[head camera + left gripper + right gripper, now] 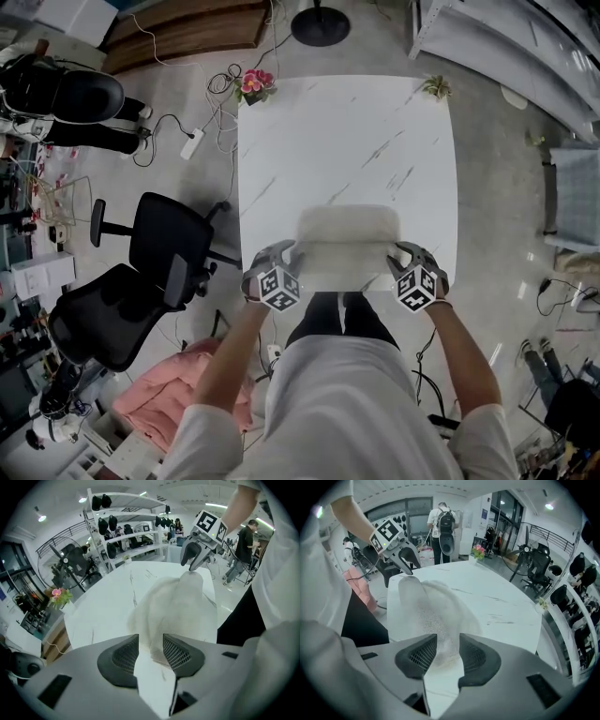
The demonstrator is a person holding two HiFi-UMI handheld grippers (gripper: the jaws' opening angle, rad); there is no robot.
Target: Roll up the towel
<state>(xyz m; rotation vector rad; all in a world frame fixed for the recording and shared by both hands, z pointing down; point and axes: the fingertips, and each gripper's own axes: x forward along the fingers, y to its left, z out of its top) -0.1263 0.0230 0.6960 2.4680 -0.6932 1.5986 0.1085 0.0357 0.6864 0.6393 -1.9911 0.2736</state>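
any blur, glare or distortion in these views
Head view: sharp and evenly lit, though the pale towel nearly blends into the white table. Left gripper view: strong fisheye bending, dark rounded corners. Right gripper view: same fisheye, close foreground slightly soft, towel looks grainy.

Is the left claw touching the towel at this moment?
Cannot tell. In the left gripper view the left claw stands open with the end of the towel between its jaws, but neither a gap nor contact shows plainly.

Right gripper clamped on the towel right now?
No: the right gripper has its jaws standing apart, and the towel lies loose at their tips with neither pad pressing on it.
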